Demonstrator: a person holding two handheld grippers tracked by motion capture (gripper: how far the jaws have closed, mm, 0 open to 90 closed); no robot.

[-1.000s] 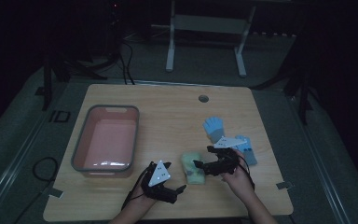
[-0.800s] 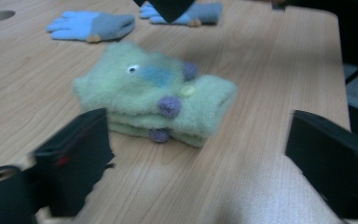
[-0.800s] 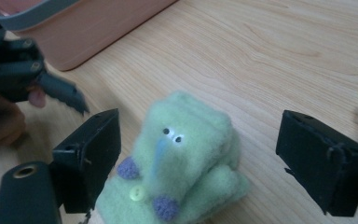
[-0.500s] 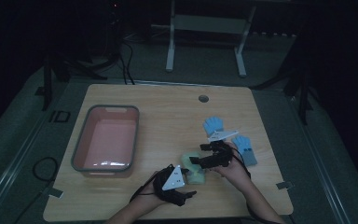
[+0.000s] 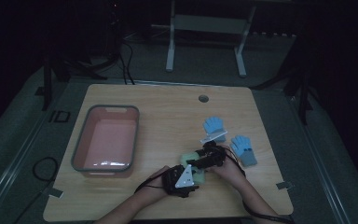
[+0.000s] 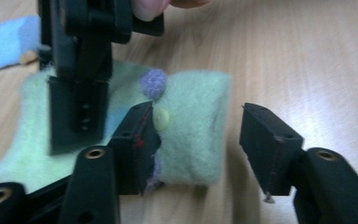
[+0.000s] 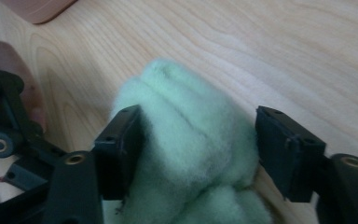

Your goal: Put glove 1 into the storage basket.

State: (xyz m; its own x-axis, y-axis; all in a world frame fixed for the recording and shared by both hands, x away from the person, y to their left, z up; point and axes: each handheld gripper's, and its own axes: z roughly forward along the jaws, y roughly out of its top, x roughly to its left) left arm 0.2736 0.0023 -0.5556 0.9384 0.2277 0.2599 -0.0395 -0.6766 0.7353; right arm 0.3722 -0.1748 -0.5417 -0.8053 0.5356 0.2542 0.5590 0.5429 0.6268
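Note:
A fuzzy pale-green mitten [image 5: 187, 159] lies on the wooden table near its front edge. In the left gripper view the mitten [image 6: 191, 93] shows a purple pompom [image 6: 153, 82] and a pale button. My left gripper [image 6: 196, 140] straddles its cuff end, its jaws having just been closing. One jaw rests on the fabric and the other stands off it. My right gripper [image 7: 198, 144] has the fluffy end of the mitten [image 7: 191, 107] between its jaws, which have also just been closing and are not squeezing it. Both grippers [image 5: 195, 169] meet over the mitten from opposite sides.
A pink bin [image 5: 107, 108] with a grey rim stands at the left. Two blue gloves [image 5: 213, 125] [image 5: 244, 148] lie right of the mitten. A round hole [image 5: 203, 98] sits near the table's far edge. The right gripper's jaw [image 6: 79, 102] shows in the left gripper view.
Both hands have closed in on the green mitten, the left from the near left and the right from the right. Each pair of jaws has narrowed around it.

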